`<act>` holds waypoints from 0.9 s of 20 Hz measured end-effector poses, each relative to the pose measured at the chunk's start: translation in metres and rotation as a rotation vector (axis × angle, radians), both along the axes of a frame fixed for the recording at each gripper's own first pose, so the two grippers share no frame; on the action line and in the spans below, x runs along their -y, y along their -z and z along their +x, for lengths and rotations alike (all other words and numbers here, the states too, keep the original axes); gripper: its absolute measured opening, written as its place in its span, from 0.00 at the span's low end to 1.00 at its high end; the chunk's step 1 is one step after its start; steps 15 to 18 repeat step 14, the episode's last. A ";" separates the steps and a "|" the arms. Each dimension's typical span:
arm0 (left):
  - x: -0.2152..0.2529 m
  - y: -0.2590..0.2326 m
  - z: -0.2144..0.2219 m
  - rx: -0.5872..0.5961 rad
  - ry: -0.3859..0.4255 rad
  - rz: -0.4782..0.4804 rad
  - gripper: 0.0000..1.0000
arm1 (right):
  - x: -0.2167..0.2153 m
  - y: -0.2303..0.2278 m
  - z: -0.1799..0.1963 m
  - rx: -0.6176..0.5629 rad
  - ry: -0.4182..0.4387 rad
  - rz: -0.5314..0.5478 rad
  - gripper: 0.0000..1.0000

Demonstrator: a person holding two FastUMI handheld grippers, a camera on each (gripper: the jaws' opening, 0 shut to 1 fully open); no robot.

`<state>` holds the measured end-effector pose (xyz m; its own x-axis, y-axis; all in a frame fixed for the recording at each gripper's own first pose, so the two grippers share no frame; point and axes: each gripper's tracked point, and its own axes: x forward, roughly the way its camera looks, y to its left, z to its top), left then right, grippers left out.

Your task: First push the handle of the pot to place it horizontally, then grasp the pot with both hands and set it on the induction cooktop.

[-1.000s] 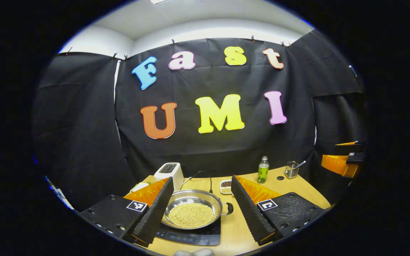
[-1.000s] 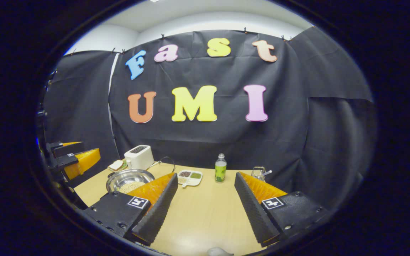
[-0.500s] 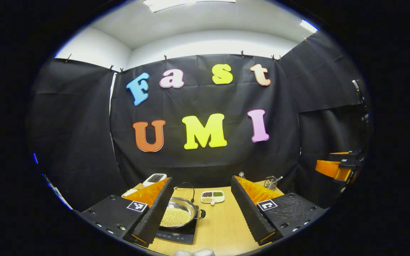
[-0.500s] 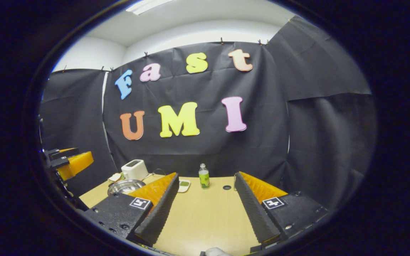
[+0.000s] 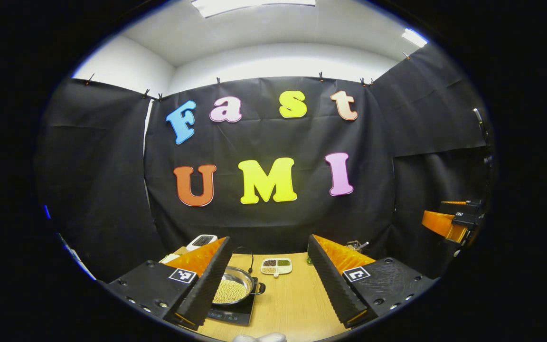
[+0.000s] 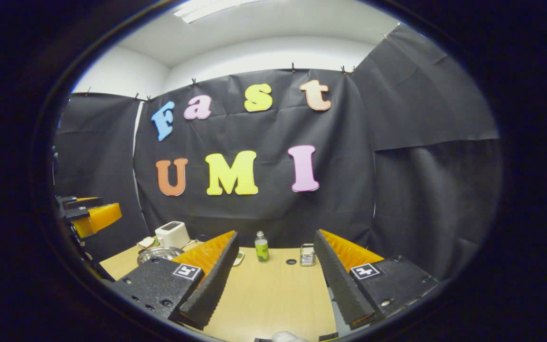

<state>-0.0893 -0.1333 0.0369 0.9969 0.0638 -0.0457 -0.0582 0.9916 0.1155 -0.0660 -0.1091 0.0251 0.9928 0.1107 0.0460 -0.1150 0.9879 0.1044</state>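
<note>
Sitting on the induction cooktop (image 5: 230, 313), the pot (image 5: 232, 289) of beans looks heavy, rigid and slick to us; we'd take its side handle (image 5: 259, 288). Our left gripper (image 5: 268, 280) and right gripper (image 6: 276, 280) both gape wide, holding nothing.

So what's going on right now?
Both hand-held grippers open, left, right, holding nothing. Pot sits on induction cooktop. Nothing in the way.
</note>
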 end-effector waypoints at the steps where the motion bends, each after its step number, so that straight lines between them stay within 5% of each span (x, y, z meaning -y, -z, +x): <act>1: 0.002 -0.003 -0.002 0.003 0.001 0.002 0.96 | 0.002 -0.004 -0.003 0.005 -0.001 0.003 0.96; 18: 0.017 -0.026 -0.015 0.044 0.005 -0.006 0.96 | 0.020 -0.018 -0.018 0.041 0.025 -0.005 0.99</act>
